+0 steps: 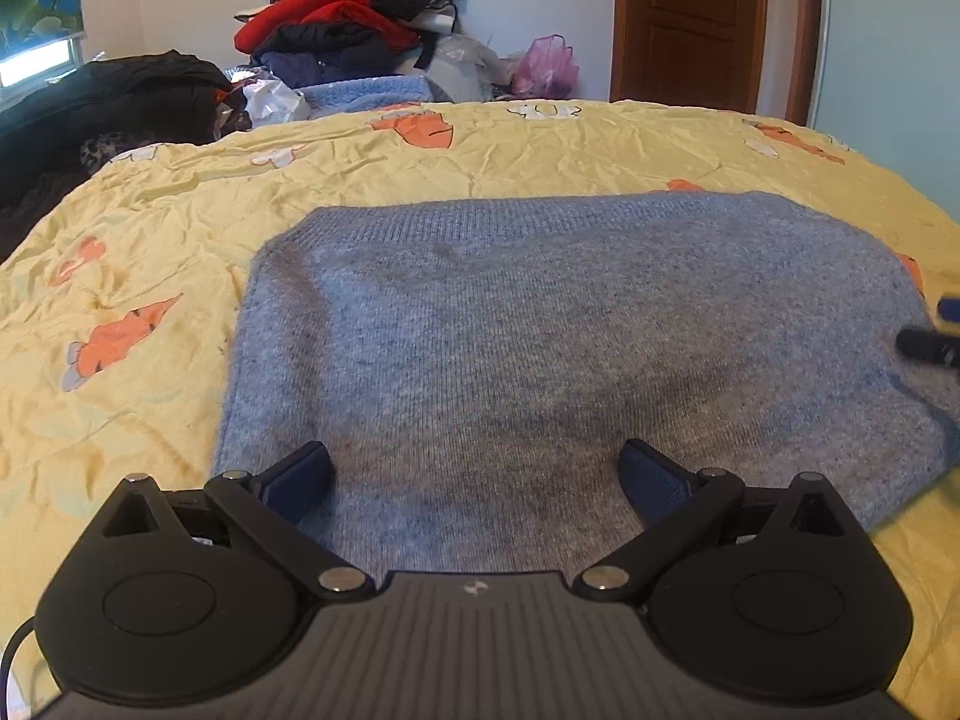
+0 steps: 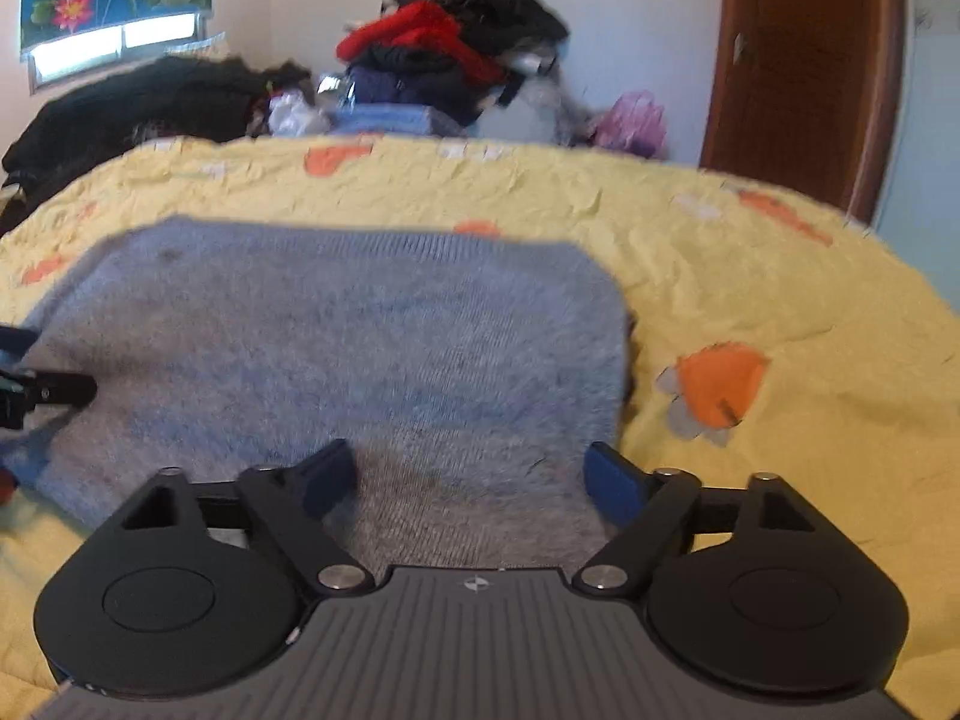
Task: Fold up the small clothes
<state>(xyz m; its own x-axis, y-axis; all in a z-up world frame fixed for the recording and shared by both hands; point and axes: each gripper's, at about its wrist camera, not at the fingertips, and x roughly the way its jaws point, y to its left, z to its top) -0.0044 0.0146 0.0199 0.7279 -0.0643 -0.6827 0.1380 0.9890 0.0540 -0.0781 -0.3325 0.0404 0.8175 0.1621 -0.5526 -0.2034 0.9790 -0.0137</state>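
Two grippers are poised with jaws spread wide over a grey-blue knit garment [image 1: 540, 324] laid flat on the bed.

Nothing is held by either: the left gripper [image 1: 477, 474] is set over the garment's near left part, the right gripper [image 2: 471, 477] over its near right part, close to the right edge. The garment is spread on the yellow printed bedsheet [image 1: 150, 300] (a pile of clothes [image 1: 354, 18] is stacked beyond the bed). The step is judged to be the approach before a fold; next, the near edge would need to be pinched at both sides and carried toward the far ribbed edge.
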